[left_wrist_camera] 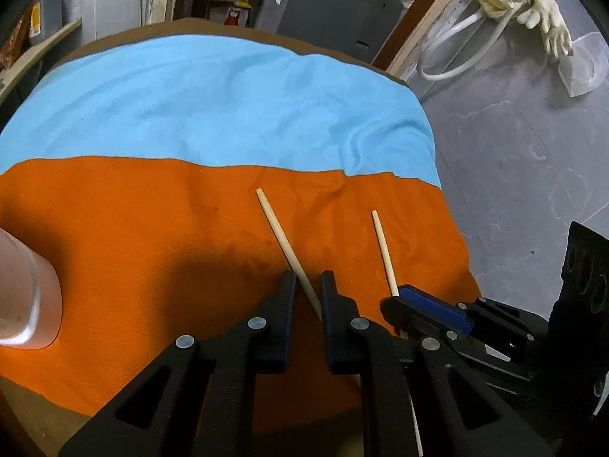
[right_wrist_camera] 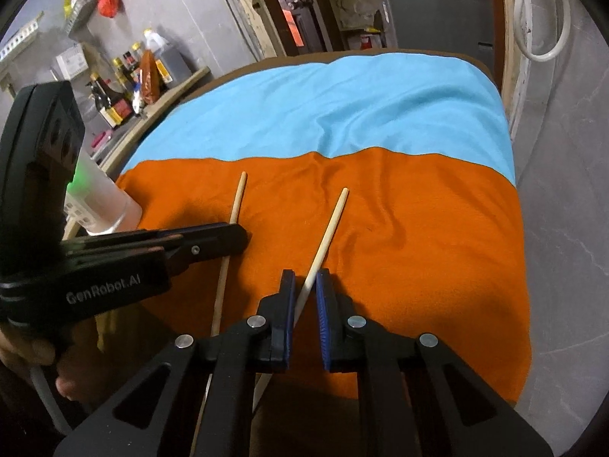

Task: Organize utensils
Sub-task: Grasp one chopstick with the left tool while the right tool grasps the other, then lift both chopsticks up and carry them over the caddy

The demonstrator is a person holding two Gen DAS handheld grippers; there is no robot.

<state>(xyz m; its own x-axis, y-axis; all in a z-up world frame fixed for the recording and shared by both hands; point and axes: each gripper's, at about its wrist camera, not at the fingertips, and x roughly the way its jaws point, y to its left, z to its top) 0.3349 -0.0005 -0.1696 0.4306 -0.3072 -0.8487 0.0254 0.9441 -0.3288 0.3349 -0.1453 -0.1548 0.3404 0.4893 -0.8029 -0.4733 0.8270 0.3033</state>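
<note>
On the orange cloth (left_wrist_camera: pixel 152 266) covering the near half of the bench, two wooden chopsticks lie side by side, apart, both pointing away toward the blue cloth (left_wrist_camera: pixel 213 106). The left chopstick (left_wrist_camera: pixel 283 240) passes between the fingers of the left hand-held gripper (left_wrist_camera: pixel 308 280); its jaws stand apart, with a gap on each side of the stick. The right chopstick (right_wrist_camera: pixel 327 228) runs between the blue pads of the right hand-held gripper (right_wrist_camera: pixel 305 280), whose jaws are likewise apart and not clamped. A pale cup (left_wrist_camera: pixel 28 297) stands at the left edge of the cloth, probably the holder for the sticks.

Handling, as judged: each chopstick is light, stiff, thin and smooth, so it may roll or pivot under an off-centre grip. Take hold near mid-length, pads square to the shaft. The soft cloth should yield under the fingertips.
</note>
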